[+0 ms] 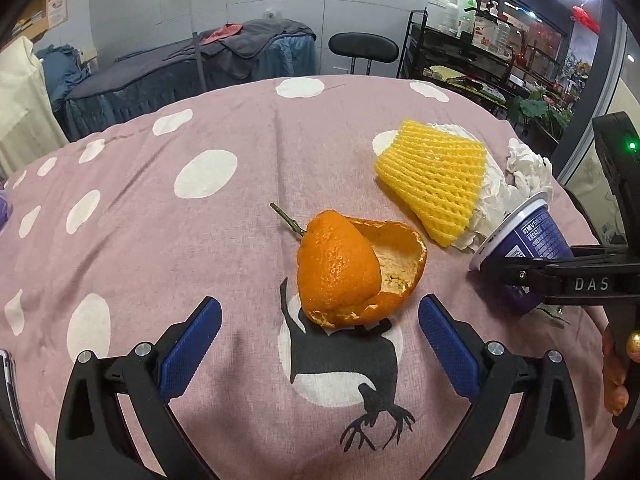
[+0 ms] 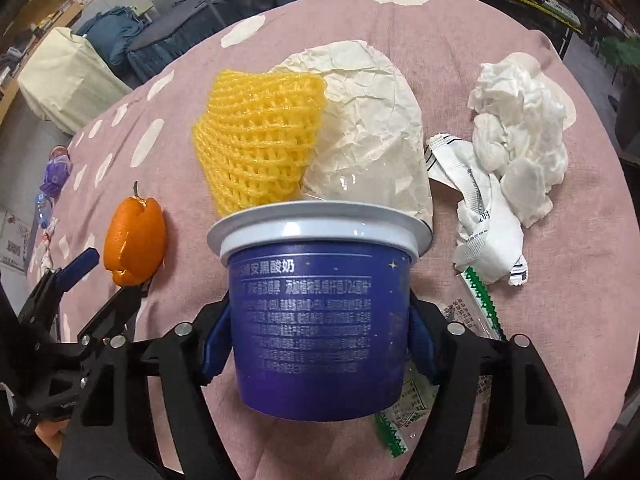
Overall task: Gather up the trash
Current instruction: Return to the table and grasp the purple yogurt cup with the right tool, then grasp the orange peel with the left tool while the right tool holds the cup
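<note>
An orange peel [image 1: 344,268] lies on the pink dotted cloth [image 1: 160,208], just ahead of my left gripper [image 1: 320,332], which is open and empty. My right gripper [image 2: 320,328] is shut on a blue yogurt cup [image 2: 320,320] and holds it on its side; the cup also shows in the left wrist view [image 1: 528,240]. Beyond the cup lie a yellow foam fruit net [image 2: 260,144], crumpled white paper [image 2: 372,128], a white tissue wad [image 2: 520,132] and a torn white sachet [image 2: 480,220]. The peel also shows in the right wrist view [image 2: 134,240].
A clear wrapper with green serrated edge [image 2: 476,292] lies under my right gripper. A purple-capped bottle [image 2: 56,176] lies at the cloth's far left. Beyond the table are a covered bed [image 1: 192,68], a black stool [image 1: 364,48] and a shelf rack with bottles [image 1: 460,36].
</note>
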`<state>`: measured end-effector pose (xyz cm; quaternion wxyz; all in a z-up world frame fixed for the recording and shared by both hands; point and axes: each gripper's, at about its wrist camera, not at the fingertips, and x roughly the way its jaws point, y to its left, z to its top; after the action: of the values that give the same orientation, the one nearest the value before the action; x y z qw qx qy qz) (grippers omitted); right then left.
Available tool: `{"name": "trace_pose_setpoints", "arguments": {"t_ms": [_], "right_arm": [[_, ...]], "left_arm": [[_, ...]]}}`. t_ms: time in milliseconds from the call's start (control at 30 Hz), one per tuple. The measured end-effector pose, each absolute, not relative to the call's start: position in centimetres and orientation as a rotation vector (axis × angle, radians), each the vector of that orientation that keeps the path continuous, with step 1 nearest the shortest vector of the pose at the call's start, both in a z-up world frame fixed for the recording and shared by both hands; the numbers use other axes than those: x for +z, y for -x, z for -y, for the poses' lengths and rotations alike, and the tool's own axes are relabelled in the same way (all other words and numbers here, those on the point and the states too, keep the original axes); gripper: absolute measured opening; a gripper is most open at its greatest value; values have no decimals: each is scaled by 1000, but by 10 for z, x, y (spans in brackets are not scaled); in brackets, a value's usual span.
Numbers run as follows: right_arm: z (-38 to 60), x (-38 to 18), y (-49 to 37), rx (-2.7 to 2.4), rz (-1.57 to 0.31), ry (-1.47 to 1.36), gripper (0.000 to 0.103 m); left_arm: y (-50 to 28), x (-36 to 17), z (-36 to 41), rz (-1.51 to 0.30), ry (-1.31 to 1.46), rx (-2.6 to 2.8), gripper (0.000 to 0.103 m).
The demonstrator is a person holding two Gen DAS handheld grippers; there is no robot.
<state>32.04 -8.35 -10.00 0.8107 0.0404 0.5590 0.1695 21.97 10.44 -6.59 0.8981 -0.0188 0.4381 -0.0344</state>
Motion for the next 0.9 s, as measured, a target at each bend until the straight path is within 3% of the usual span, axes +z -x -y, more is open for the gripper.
{"name": "trace_pose_setpoints", "arguments": {"t_ms": [400,567,767,900], "right_arm": [[96,-67,-273,456,-1001,-70,71],[103,-45,-239,488,-860,-27,71],[122,-35,-223,484,-820,-56,71],[135,-31,-207,507,-756,-62,71]], "left_arm": [[-244,-71,-104,-931,84,-103,96],[-250,-73,-104,-935,128,-131,70],[-245,-70,-108,-895,170,-116,52],[-237,-66,-115,-876,213,-124,48]]}}
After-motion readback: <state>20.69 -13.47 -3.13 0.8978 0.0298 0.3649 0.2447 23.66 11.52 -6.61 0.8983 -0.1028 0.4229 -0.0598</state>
